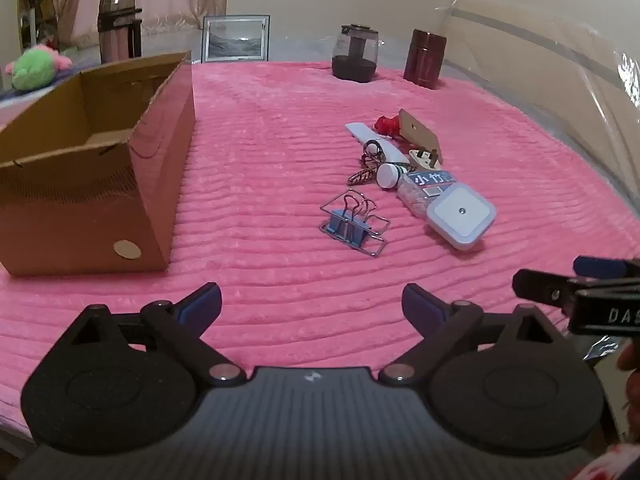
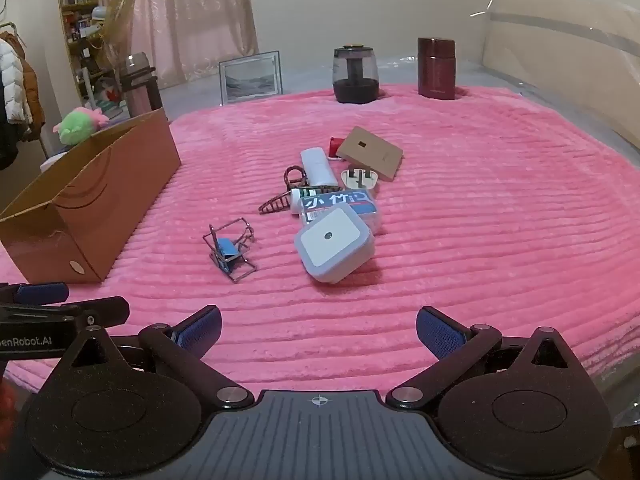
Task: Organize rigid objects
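An open cardboard box (image 1: 92, 168) (image 2: 100, 200) lies at the left on the pink blanket (image 1: 280, 128). A cluster of small items sits mid-blanket: blue binder clips (image 1: 354, 222) (image 2: 230, 250), a white square night light (image 1: 460, 216) (image 2: 334, 244), a clear labelled box (image 1: 424, 188) (image 2: 344, 204), a brown hair claw (image 2: 280, 200), a white remote-like bar (image 1: 370, 138) (image 2: 318, 166), a white plug (image 2: 358, 179), a tan card (image 1: 420, 134) (image 2: 370, 152) and a red piece (image 1: 386, 124). My left gripper (image 1: 312, 304) and right gripper (image 2: 318, 330) hover open near the blanket's front edge, nothing between their fingers.
At the back stand a dark glass jar (image 2: 355, 76), a maroon flask (image 2: 436, 68) and a framed picture (image 2: 250, 78). A tall thermos (image 1: 118, 26) and a green plush toy (image 1: 34, 68) lie behind the box. Plastic sheeting (image 2: 560, 52) rises at the right.
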### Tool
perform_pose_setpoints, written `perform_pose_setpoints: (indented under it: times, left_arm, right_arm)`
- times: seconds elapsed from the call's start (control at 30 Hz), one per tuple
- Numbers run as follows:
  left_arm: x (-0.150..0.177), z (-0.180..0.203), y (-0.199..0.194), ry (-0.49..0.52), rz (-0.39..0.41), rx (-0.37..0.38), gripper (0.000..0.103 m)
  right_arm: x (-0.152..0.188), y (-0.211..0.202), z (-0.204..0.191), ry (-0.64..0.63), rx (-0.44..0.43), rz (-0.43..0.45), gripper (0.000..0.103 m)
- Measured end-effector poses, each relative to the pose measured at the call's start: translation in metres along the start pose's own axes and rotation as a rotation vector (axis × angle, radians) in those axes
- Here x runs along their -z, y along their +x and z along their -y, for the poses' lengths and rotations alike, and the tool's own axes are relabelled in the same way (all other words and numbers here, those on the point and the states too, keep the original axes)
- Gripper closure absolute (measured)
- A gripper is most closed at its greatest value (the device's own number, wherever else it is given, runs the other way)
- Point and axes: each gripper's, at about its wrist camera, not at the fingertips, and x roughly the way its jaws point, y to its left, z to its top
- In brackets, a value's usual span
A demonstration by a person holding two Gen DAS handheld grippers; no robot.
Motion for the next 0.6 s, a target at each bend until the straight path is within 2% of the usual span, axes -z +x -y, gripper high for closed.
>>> perform_pose_setpoints:
  times: [0.1, 0.13, 0.2, 0.6]
  left_arm:
    - [0.0023, 0.0061, -0.0026, 0.005, 0.003, 0.010, 0.009]
    - [0.0001, -0.0007, 0.0000, -0.029, -0.018, 0.023, 0.009]
    - [-0.0023, -0.0017, 0.0022, -0.028, -0.036, 0.032, 0.010]
    - [0.0007, -0.0017, 0.0009, -0.017, -0.015, 0.059, 0.011]
  right_arm:
    - [-0.0014, -0.0013, 0.0014, -0.005, 0.007, 0.000, 0.002]
    - [-0.0019, -0.0018, 0.0017, -0.007, 0.009, 0.002, 0.002]
    - [0.0022, -0.0003, 0.0014, -0.009, 0.011, 0.007, 0.002]
    - [-0.0001, -0.0004, 0.0050, 0.004, 0.011, 0.004, 0.002]
